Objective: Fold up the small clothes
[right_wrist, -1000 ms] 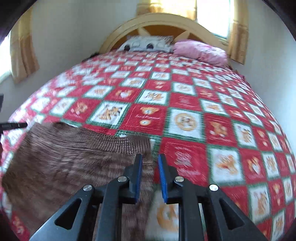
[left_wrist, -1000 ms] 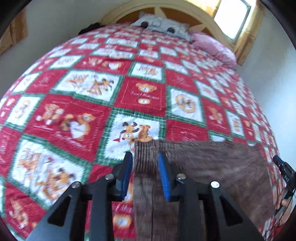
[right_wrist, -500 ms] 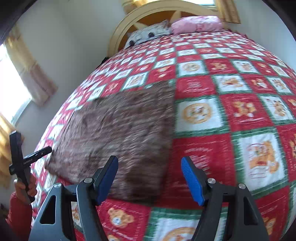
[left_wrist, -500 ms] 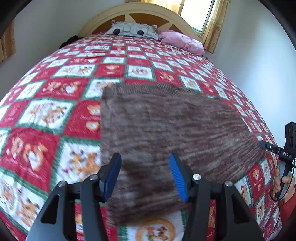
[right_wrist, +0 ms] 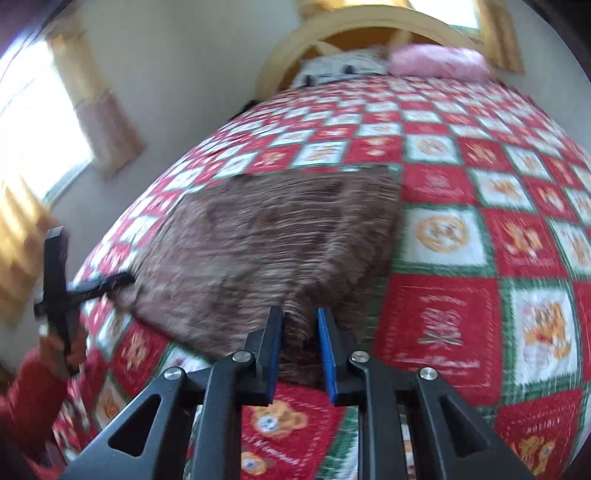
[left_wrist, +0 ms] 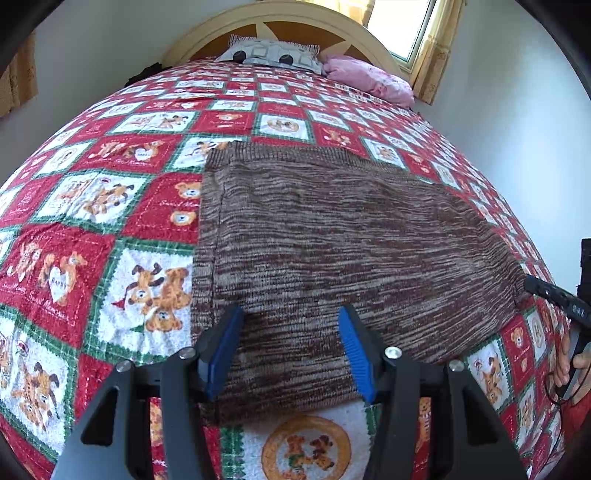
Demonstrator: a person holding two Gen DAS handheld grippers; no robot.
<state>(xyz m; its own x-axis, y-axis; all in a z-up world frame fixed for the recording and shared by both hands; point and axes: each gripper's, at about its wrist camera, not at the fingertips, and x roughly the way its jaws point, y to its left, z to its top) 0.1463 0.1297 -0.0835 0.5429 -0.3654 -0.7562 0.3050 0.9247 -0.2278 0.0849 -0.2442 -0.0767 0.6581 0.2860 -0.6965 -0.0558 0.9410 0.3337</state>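
Note:
A brown knit garment (left_wrist: 332, 240) lies flat on the red and white patchwork bedspread (left_wrist: 110, 206). My left gripper (left_wrist: 290, 312) hovers open over the garment's near edge; its blue pads straddle the cloth without pressing it. In the right wrist view, which is motion-blurred, the garment (right_wrist: 277, 236) spreads to the left. My right gripper (right_wrist: 299, 314) is closing its jaws at the near edge, and a raised ridge of brown cloth fills the narrow gap between the pads. The left gripper (right_wrist: 110, 282) shows at the garment's left corner, and the right gripper (left_wrist: 550, 293) at its right corner.
A grey patterned pillow (left_wrist: 273, 53) and a pink pillow (left_wrist: 369, 79) lie against the curved wooden headboard (left_wrist: 280, 18). Curtained windows (right_wrist: 44, 122) and white walls flank the bed. A hand in a red sleeve (right_wrist: 33, 387) holds the left gripper.
Both grippers let go of the garment's far edge and drew back to its near edge. The garment now lies flat. The left jaws opened; the right opened wide, then narrowed on the cloth.

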